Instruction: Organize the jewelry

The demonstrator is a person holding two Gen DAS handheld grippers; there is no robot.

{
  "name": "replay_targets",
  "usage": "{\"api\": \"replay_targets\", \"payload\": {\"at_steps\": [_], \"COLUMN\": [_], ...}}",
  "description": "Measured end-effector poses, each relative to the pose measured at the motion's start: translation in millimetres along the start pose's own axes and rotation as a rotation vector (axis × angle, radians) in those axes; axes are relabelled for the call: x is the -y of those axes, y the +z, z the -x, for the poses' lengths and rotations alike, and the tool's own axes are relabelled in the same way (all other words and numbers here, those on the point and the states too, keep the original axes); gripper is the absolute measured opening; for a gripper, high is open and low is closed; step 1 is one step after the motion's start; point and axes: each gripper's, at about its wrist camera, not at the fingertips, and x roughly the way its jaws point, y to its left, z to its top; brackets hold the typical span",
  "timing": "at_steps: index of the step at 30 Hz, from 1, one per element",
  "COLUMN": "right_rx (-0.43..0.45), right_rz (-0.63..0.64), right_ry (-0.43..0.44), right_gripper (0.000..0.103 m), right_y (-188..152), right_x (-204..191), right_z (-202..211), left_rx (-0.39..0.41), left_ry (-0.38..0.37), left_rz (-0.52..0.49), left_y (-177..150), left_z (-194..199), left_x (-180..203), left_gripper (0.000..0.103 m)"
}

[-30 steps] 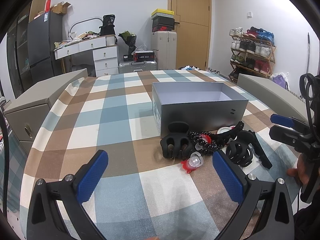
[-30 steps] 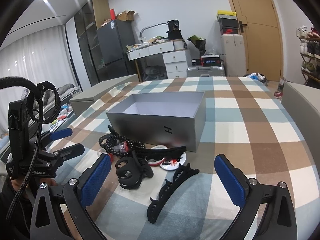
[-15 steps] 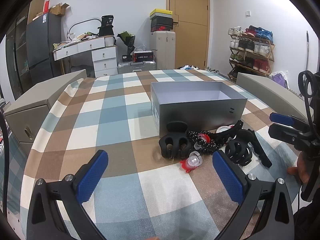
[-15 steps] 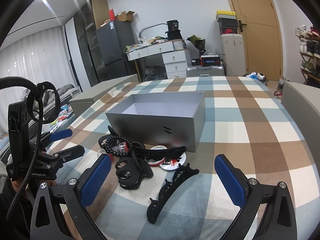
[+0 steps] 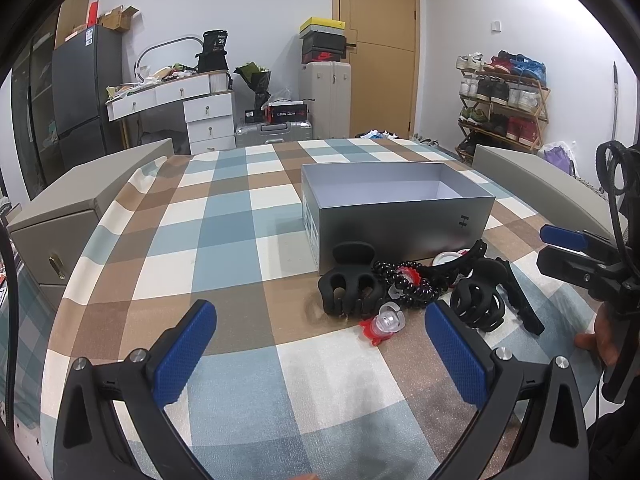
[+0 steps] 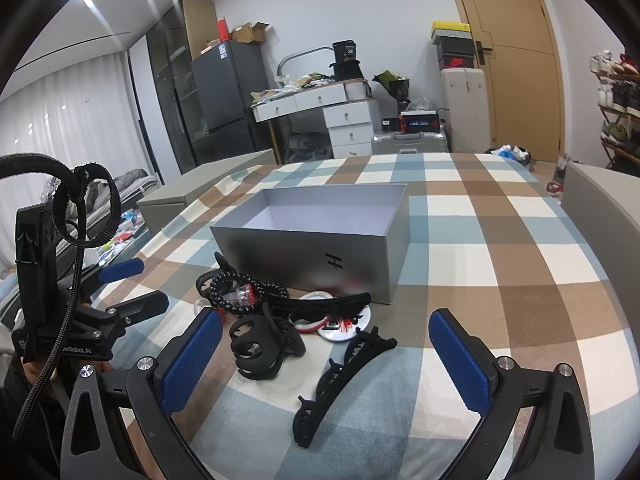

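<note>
An open grey box (image 5: 400,216) (image 6: 316,240) stands on the checked tablecloth. In front of it lies a pile: a black claw clip (image 5: 348,284), a black bead bracelet (image 5: 408,280) (image 6: 236,288), a second black claw clip (image 5: 478,300) (image 6: 260,340), a long black hair clip (image 6: 344,376), a black barrette (image 6: 328,306) and a small clear-and-red piece (image 5: 384,322). My left gripper (image 5: 320,356) is open and empty, just short of the pile. My right gripper (image 6: 326,360) is open and empty, its fingers either side of the long clip and claw clip.
Grey cabinets (image 5: 80,204) (image 5: 532,176) flank the table on both sides. A white round dish (image 6: 344,326) lies under the barrette. Behind are a white dresser (image 5: 192,112), a dark fridge (image 5: 84,92), a shoe rack (image 5: 500,96) and a wooden door (image 5: 380,48).
Both grippers have stayed open and nearly still. The left wrist view has shifted very slightly. The pile has not moved.
</note>
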Motion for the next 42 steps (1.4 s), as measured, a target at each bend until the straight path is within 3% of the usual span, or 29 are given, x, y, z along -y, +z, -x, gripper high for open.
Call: {"api": "replay_targets", "payload": {"at_steps": [11, 15, 17, 23, 31, 39, 42], "right_rx": [-0.029, -0.081, -0.114, -0.164, -0.263, -0.269, -0.269], "right_rz": [-0.072, -0.125, -0.143, -0.052, -0.065, -0.026, -0.018], "right_ry": [-0.062, -0.115, -0.096, -0.132, -0.114, -0.144, -0.173], "right_gripper": [0.103, 0.103, 0.103, 0.102, 0.058, 0.049, 0.037], "right_y": [4.8, 4.1, 2.0, -6.3, -14.3, -14.7, -14.7], "right_x": [9.1, 16.6, 19.6, 1.3, 2.6, -5.7, -6.5], "right_z": [3.2, 4.0, 2.2, -2.1, -20.6, -24.9, -25.8], "left_rx": [0.003, 0.006, 0.007, 0.010, 0.017, 0.009, -0.004], "left_ry": [0.002, 0.007, 0.006, -0.002, -0.019, -0.047, -0.079], "left_rz": [-0.001, 0.001, 0.000, -0.001, 0.004, -0.005, -0.014], "left_y": [-1.2, -1.3, -1.0, 0.0, 1.1, 4.1, 3.8], "left_z": [0.6, 1.3, 1.9, 2.6, 4.3, 2.5, 1.1], "left_x": [0.3, 0.4, 0.2, 0.0, -1.6, 1.4, 3.2], "left_gripper": [0.102, 0.102, 0.102, 0.102, 0.102, 0.101, 0.101]}}
